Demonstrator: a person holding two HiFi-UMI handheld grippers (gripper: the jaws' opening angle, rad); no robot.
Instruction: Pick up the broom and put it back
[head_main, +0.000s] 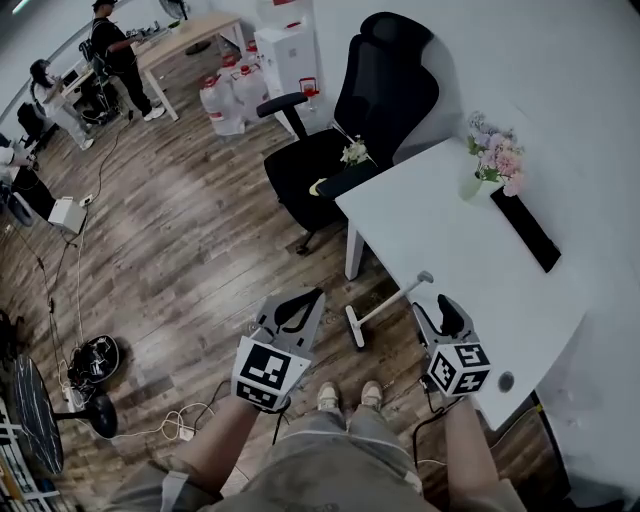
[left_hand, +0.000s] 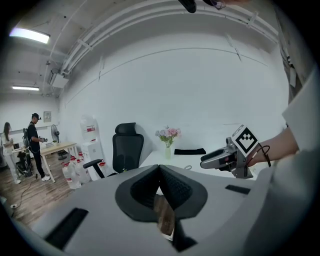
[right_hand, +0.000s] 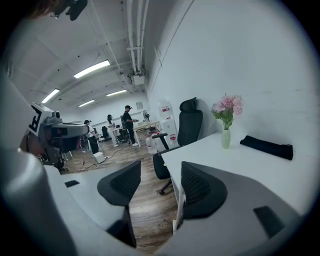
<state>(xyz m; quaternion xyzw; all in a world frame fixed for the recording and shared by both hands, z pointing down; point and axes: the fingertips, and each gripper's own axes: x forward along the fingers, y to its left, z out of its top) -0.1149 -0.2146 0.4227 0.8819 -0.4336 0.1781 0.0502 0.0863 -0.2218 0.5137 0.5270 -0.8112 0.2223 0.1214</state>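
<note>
The broom (head_main: 383, 307) lies on the wooden floor by the white table's near leg, its small head toward me and its pale handle slanting up to the right under the table edge. My left gripper (head_main: 298, 303) hovers left of the broom head and is shut with nothing in it; in the left gripper view its jaws (left_hand: 160, 172) meet at the tips. To the right of the handle, my right gripper (head_main: 446, 308) is over the table's near corner. It stands open (right_hand: 160, 182) and empty. Neither gripper touches the broom.
The white table (head_main: 450, 250) carries a vase of flowers (head_main: 492, 165) and a black pad (head_main: 524, 228). A black office chair (head_main: 345, 150) stands behind it. Cables and a fan base (head_main: 40, 410) lie at the left. Water bottles (head_main: 230, 95) and people are far back.
</note>
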